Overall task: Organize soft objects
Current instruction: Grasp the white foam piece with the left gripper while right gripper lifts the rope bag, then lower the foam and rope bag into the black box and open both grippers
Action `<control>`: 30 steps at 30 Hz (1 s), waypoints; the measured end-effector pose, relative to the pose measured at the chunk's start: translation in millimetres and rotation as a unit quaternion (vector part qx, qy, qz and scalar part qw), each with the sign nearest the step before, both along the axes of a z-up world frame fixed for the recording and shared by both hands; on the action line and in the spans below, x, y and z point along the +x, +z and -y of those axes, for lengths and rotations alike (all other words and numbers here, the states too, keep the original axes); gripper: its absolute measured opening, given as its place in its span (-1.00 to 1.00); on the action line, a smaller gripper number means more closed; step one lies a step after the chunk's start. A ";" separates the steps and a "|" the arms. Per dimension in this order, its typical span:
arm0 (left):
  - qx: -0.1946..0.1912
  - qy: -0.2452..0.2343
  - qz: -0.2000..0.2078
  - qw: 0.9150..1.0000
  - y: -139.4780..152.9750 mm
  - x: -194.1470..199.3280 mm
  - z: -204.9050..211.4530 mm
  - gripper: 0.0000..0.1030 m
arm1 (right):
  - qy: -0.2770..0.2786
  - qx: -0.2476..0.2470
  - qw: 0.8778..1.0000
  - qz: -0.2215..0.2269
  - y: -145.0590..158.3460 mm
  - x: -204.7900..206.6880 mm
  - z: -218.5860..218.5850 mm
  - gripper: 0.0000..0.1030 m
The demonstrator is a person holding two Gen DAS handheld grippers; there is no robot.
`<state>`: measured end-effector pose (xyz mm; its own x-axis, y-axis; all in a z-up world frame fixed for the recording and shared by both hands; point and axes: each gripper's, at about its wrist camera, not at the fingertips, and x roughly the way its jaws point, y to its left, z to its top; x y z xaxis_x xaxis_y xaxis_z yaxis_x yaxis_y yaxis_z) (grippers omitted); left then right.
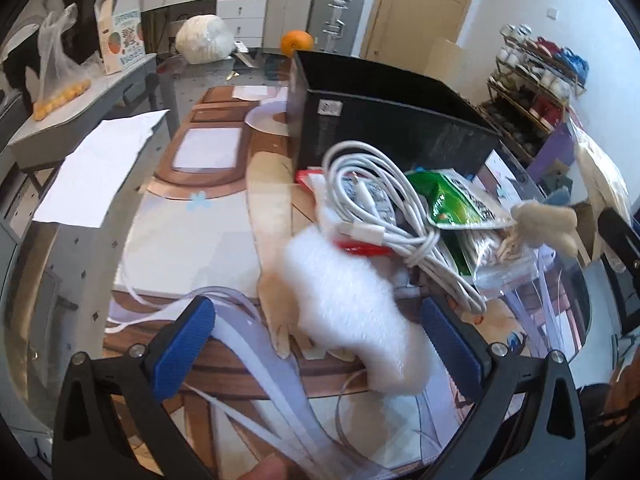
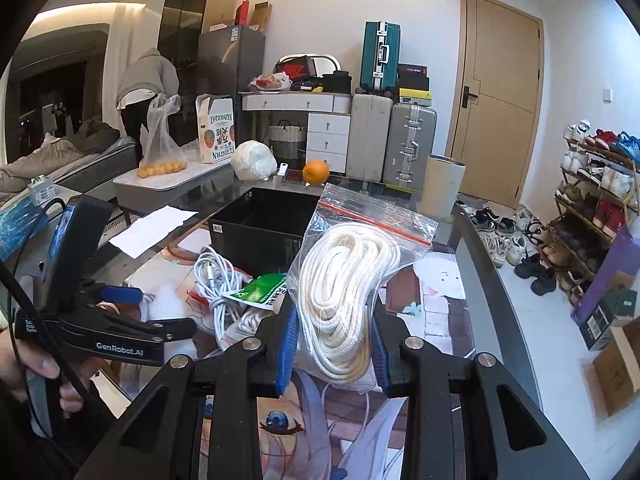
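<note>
My right gripper (image 2: 334, 344) is shut on a clear zip bag of coiled white rope (image 2: 344, 280), held upright above the table. In the left wrist view my left gripper (image 1: 320, 344) stands open, its blue pads (image 1: 188, 340) wide apart. A white fluffy wad (image 1: 348, 312) lies between them, close to the right pad. Just beyond it lie a coiled white cable (image 1: 380, 208) and a green packet (image 1: 452, 200). Behind those stands an open black box (image 1: 380, 120), which the right wrist view shows as the black box (image 2: 260, 224) behind the bag. A hand holds the left gripper (image 2: 164, 310) at that view's left.
An orange (image 2: 316, 172) and a white wrapped bundle (image 2: 254, 166) sit at the table's far end. White paper (image 1: 104, 168) lies at the left. A side table holds a bag of small oranges (image 2: 162, 166) and a carton (image 2: 216, 132). Suitcases, a door and a shoe rack (image 2: 592, 208) stand beyond.
</note>
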<state>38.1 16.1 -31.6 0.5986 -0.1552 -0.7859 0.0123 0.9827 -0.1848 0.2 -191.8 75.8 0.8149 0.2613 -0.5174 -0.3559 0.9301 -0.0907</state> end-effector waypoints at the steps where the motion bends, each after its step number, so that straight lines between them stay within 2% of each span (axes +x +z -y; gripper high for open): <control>1: -0.001 0.002 0.002 1.000 -0.3 -0.9 -1.1 1.00 | 0.001 0.001 1.000 -0.001 -0.2 0.0 -0.4 -0.39; 5: -0.010 -0.002 0.006 1.000 -0.7 -2.0 -7.4 0.87 | 0.007 0.002 1.000 -0.006 -2.1 -1.4 -3.4 -0.38; 7: -0.008 -0.009 0.012 1.000 0.6 -2.6 -6.7 0.64 | 0.008 0.003 1.000 -0.008 -2.4 -1.2 -3.8 -0.38; 9: -0.002 -0.013 0.015 1.000 2.1 -0.9 -3.8 0.22 | 0.008 0.004 1.000 -0.008 -2.3 -0.9 -4.2 -0.38; 13: 0.020 -0.030 0.015 0.999 2.8 3.5 5.4 -0.18 | 0.010 0.003 1.000 -0.010 -2.4 0.5 -4.0 -0.38; 17: 0.023 -0.037 0.019 0.999 4.4 -1.7 6.3 -0.24 | 0.013 0.003 1.000 -0.008 -2.3 -0.2 -4.8 -0.38; 20: 0.037 -0.037 0.040 0.998 12.7 -11.4 5.9 -0.24 | 0.013 0.004 1.000 -0.008 -2.0 -0.8 -3.5 -0.38; 26: 0.020 -0.042 0.110 0.993 51.7 -35.4 -4.5 -0.24 | 0.019 0.011 1.000 -0.009 -0.3 -3.3 -3.4 -0.38; 30: 0.010 -0.043 0.148 0.988 78.2 -37.8 -10.4 -0.24 | 0.031 0.019 0.999 -0.008 7.6 -5.4 -4.7 -0.38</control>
<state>0.4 26.6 46.6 0.7878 -0.2010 -0.5822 0.1459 0.9793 -0.1405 -5.3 -187.1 83.3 0.7879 0.3310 -0.5193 -0.4147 0.9086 -0.0500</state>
